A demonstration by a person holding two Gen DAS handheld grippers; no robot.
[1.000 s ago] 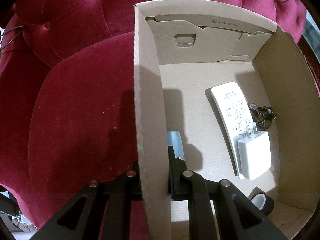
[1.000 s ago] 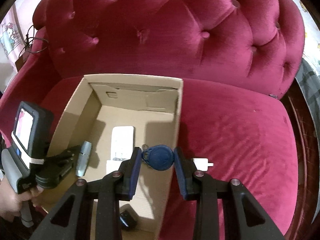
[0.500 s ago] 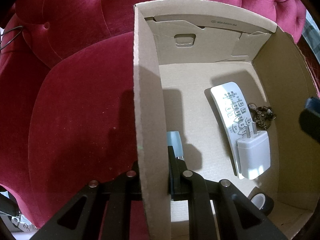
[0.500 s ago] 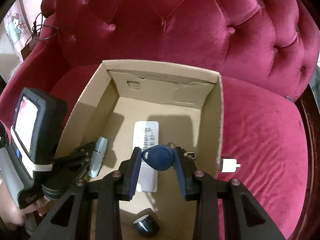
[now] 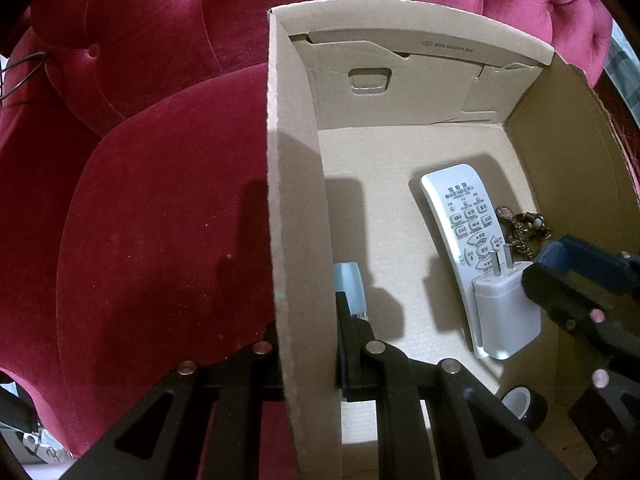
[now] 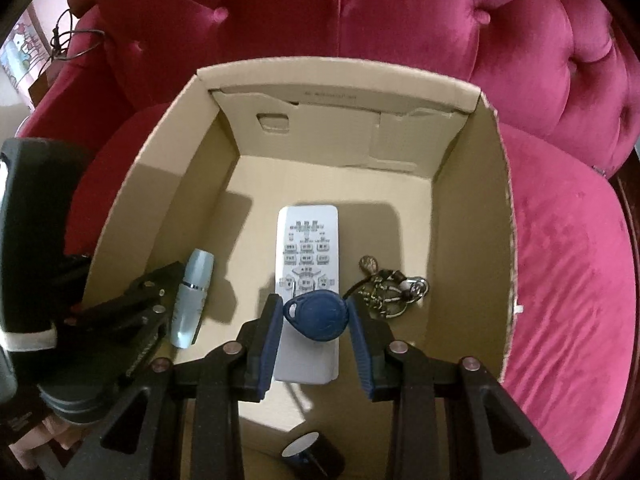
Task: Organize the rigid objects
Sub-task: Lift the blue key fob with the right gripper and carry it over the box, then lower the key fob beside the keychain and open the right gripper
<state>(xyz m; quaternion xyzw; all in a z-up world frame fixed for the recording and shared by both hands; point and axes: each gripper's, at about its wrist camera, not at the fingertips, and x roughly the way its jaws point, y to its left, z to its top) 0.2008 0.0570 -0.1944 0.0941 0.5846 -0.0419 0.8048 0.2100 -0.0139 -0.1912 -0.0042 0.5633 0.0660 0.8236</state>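
Gripping blue key fob (image 6: pixel 316 316), right hand-held gripper (image 6: pixel 314 316); left hand-held gripper (image 5: pixel 308 344) clamps box wall (image 5: pixel 296 240); print unreadable.

sofa (image 6: pixel 560 264): crimson velvet, button-tufted back, seat cushion bare on both sides of the carton | cable (image 6: pixel 66 46): dark, looped over the armrest, upper left | wall picture (image 6: pixel 18 54): pastel cartoon print, far left edge, partly cut off

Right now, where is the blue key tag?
In the right wrist view the blue key tag is pinched in the right gripper, held inside the cardboard box above the white remote, with the bronze keychain just right.
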